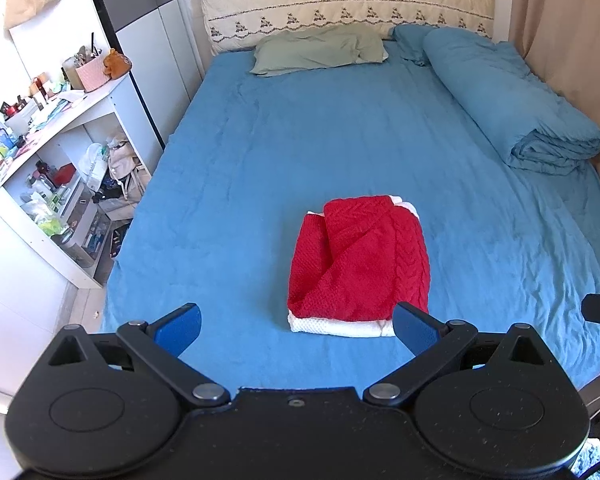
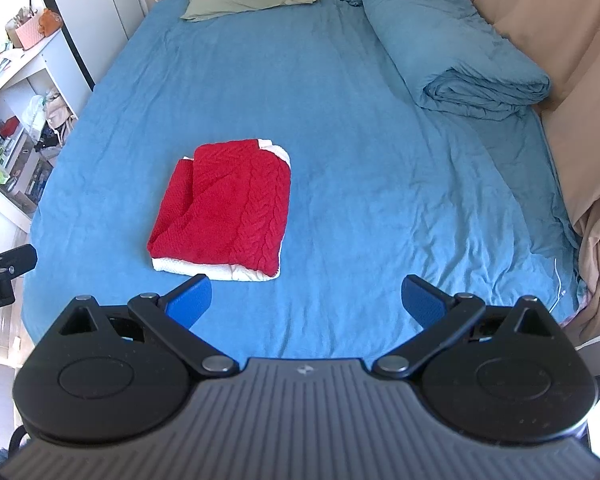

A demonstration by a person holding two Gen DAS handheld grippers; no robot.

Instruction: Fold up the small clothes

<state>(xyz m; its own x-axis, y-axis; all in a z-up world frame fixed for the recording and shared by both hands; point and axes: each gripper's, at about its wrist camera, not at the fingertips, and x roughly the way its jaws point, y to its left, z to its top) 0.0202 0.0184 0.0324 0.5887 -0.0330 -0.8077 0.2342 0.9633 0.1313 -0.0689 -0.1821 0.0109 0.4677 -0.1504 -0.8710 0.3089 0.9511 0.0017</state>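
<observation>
A red cable-knit sweater with white trim lies folded into a compact rectangle on the blue bed sheet; in the right wrist view the same sweater sits left of centre. My left gripper is open, held just short of the sweater's near white hem, with nothing between its blue fingers. My right gripper is open too, hovering over bare sheet to the right of the sweater's near corner. Each gripper shows at the edge of the other's view.
A green pillow lies at the headboard. A rolled blue duvet runs along the right side by beige curtains. A cluttered white shelf unit stands left of the bed.
</observation>
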